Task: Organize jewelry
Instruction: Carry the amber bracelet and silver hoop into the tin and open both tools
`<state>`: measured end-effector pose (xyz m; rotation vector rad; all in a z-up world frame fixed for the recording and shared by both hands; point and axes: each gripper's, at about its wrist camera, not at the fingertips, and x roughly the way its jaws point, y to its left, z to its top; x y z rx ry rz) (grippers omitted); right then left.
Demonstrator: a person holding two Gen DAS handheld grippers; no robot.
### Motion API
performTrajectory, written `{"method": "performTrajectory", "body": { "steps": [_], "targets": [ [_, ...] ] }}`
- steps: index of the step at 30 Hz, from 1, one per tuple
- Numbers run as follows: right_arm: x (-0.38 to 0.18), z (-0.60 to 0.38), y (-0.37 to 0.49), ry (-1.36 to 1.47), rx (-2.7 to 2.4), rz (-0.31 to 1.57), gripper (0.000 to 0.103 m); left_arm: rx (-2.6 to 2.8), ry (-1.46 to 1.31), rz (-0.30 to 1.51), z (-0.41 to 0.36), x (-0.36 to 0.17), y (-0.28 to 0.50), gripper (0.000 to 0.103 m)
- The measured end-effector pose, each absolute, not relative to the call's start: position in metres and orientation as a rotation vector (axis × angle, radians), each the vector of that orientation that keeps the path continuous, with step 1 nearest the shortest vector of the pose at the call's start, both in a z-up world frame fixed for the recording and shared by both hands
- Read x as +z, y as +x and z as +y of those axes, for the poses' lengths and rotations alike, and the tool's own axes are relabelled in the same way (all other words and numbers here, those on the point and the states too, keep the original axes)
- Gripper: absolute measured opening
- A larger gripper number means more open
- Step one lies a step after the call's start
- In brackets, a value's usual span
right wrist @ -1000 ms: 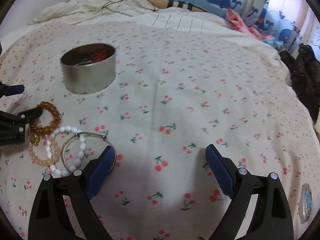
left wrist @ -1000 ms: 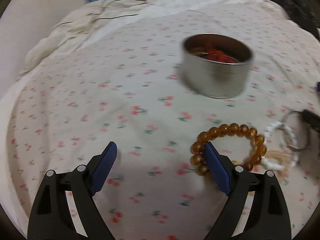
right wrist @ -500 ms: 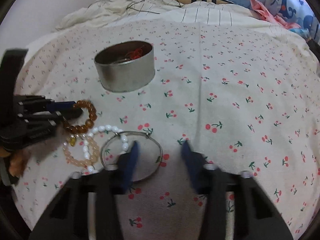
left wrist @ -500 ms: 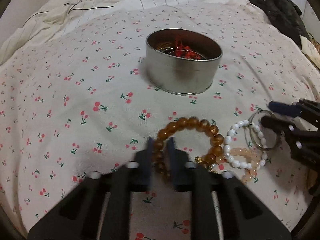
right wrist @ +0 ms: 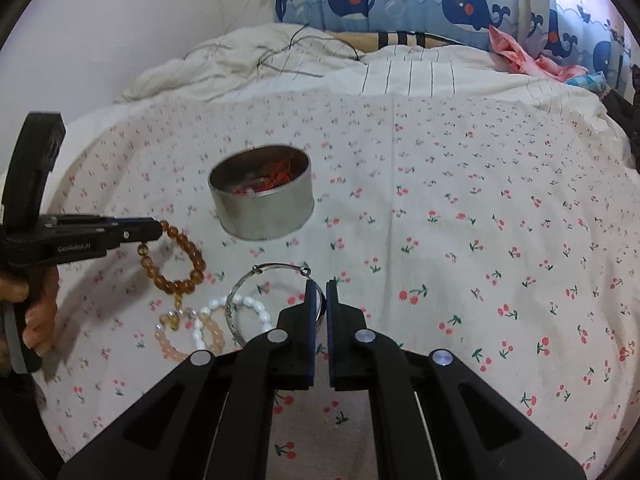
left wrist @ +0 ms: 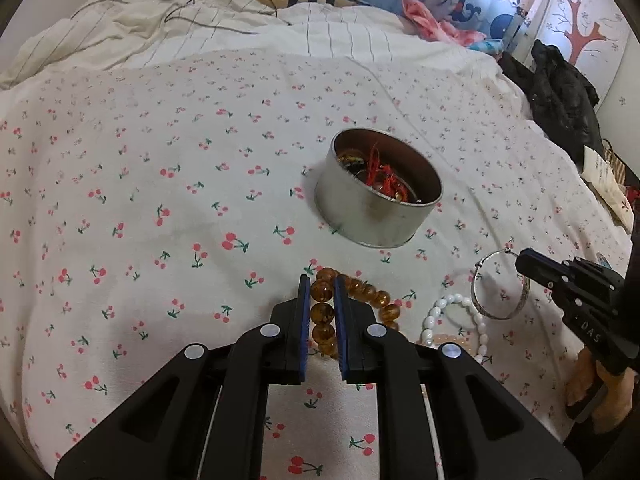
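Quick count of what's on the bed [left wrist: 140,160] with the cherry-print sheet: four bracelets and one round metal tin [left wrist: 378,196], plus two claws. The left claw [left wrist: 322,292] has just been closing and is now clamped on the amber bead bracelet [left wrist: 323,312], with a few beads pinched between its blue pads; from the right wrist view the rest of that loop hangs down from the tips, above the sheet. The right claw [right wrist: 319,292] has just been closing too, and it's pinched on the rim of the silver bangle [right wrist: 256,276], which stands tilted up off the sheet to the left of its tips. Just beside the bangle, between the two claws, lie the other two: a white bead bracelet [right wrist: 240,304] and a pale peach bead bracelet [right wrist: 188,336], overlapping each other. The tin sits ahead of both claws, well apart from the bracelets, with red cord and some other pieces inside.
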<state>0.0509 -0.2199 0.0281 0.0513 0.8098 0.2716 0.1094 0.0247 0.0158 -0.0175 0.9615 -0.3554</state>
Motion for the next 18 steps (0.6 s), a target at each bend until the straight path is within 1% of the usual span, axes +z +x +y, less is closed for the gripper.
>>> {"method": "performTrajectory", "body": {
  "steps": [5, 11, 18],
  "targets": [
    [0.039, -0.217, 0.055, 0.096, 0.308, 0.78, 0.005, -0.416, -0.005, 0.928, 0.019, 0.032, 0.105, 0.01],
    [0.045, -0.223, 0.056, 0.138, 0.306, 0.759, 0.005, -0.458, 0.0, 0.875, 0.005, 0.068, 0.102, 0.01],
    [0.048, -0.228, 0.057, 0.16, 0.298, 0.749, 0.005, -0.499, 0.018, 0.831, -0.026, 0.108, 0.123, 0.01]
  ]
}}
